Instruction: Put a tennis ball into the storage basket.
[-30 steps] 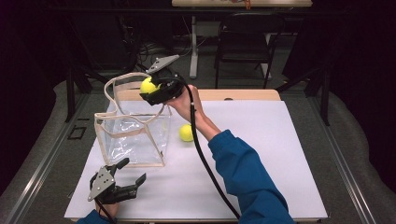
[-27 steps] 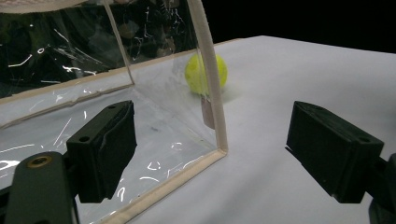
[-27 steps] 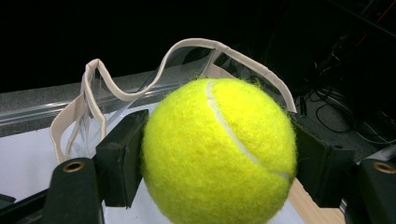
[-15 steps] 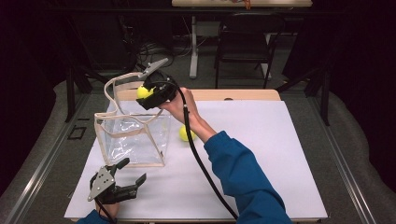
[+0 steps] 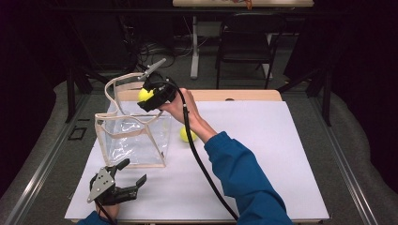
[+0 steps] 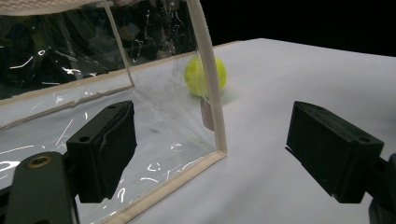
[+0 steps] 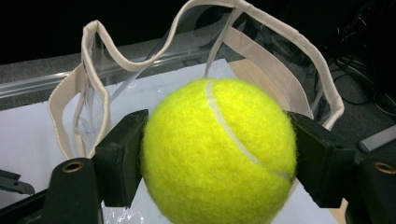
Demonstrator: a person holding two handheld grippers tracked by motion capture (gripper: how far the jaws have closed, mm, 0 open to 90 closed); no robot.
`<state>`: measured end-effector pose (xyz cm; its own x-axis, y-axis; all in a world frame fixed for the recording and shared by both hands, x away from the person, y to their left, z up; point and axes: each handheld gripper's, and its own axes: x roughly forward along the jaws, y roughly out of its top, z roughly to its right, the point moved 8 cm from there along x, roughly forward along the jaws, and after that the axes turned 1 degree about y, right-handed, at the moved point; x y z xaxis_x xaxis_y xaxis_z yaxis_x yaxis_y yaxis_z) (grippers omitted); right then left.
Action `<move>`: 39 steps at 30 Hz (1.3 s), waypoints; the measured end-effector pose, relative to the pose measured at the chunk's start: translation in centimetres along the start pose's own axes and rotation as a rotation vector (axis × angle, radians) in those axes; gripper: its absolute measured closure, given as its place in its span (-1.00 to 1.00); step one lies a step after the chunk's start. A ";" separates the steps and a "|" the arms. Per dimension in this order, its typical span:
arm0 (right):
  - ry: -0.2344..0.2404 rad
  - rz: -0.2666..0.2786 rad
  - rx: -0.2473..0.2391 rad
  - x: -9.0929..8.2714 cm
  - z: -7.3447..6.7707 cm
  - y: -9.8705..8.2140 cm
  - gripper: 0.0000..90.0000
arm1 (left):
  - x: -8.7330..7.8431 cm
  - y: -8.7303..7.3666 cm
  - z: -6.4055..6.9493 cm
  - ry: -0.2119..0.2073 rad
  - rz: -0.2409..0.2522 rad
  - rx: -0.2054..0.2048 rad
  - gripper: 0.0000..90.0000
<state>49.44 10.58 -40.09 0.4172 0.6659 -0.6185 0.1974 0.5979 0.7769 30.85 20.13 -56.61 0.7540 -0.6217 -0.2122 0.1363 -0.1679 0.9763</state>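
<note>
Now, held ball: a tennis ball [image 7: 218,151] is clamped between the two black jaws of the right gripper [image 5: 151,94], above the far rim of the clear bag [image 5: 133,140].
Bag: upright on the white table [image 5: 263,159], beige trim, two looped handles rising at the open top; from the held ball its mouth lies toward 7 o'clock in the high view.
In the way: the handles [image 7: 95,84] and the rim stand between the held ball and the inside of the bag.
Second ball: another tennis ball [image 5: 187,135] lies on the table just beside the bag, at 3 o'clock of it, partly behind the person's forearm.
Left gripper [image 5: 126,180]: jaws spread wide with nothing between them, resting near the bag's near corner, at 6 o'clock of it.
Background: a dark chair [image 5: 244,47] beyond the table at 12 o'clock.
Change: the right gripper has drifted slightly toward 9 o'clock over the bag; the left gripper has kept its place.
Count: two balls, one bag, two grippers.
</note>
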 end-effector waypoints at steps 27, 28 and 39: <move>0.074 0.069 0.084 -3.5 0.8 -2.2 -1.00 | 0.1 -0.2 0.3 -0.004 -0.012 0.000 -0.65; 0.072 0.073 0.085 -4.0 0.9 -2.7 -1.00 | 0.1 -0.2 0.2 -0.003 -0.013 -0.001 -0.65; 0.045 0.054 0.105 -6.5 2.4 -6.8 -1.00 | 0.1 0.0 0.2 -0.001 -0.008 0.003 -0.65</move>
<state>47.48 1.12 -41.03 0.3897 0.7168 -0.5782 0.2682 0.5123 0.8159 30.76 19.93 -56.67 0.7522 -0.6212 -0.2200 0.1403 -0.1752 0.9745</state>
